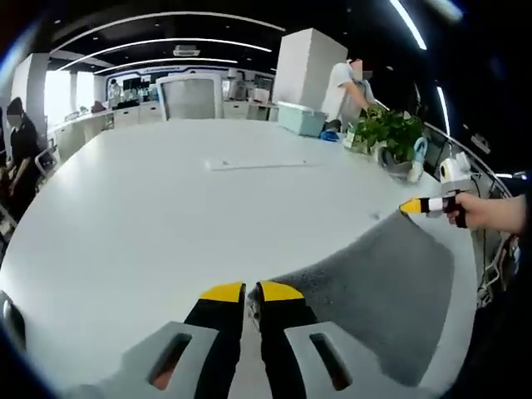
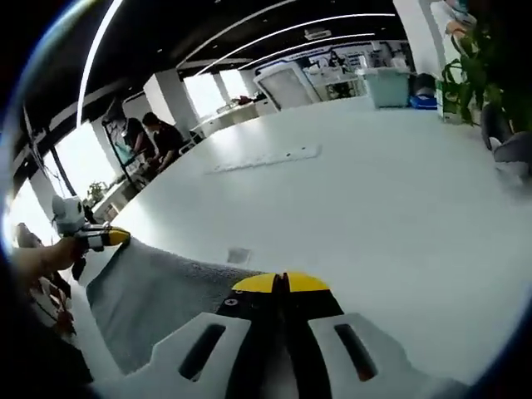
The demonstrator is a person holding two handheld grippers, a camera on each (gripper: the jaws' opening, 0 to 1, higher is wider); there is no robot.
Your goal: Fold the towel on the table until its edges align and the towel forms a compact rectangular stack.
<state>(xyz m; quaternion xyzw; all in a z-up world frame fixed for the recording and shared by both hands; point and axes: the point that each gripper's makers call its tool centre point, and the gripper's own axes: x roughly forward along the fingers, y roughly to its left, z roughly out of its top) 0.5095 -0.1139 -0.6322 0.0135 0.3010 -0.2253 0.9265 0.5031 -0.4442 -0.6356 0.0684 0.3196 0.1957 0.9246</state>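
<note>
With both corners pinched, I hold the towel [image 1: 378, 287] taut over the worktop [image 1: 166, 216]: left claw [image 1: 245, 293] and right claw [image 2: 280, 283] clamped on its edge, ready to fold.

A potted plant [image 1: 391, 133] stands near the table's far edge, with a teal bin [image 1: 301, 118] beyond it beside a white pillar [image 1: 309, 66]. A flat white strip [image 1: 262, 164] lies mid-table. A chair [image 1: 189, 97] stands at the far end. People [image 2: 150, 137] sit by the windows.
</note>
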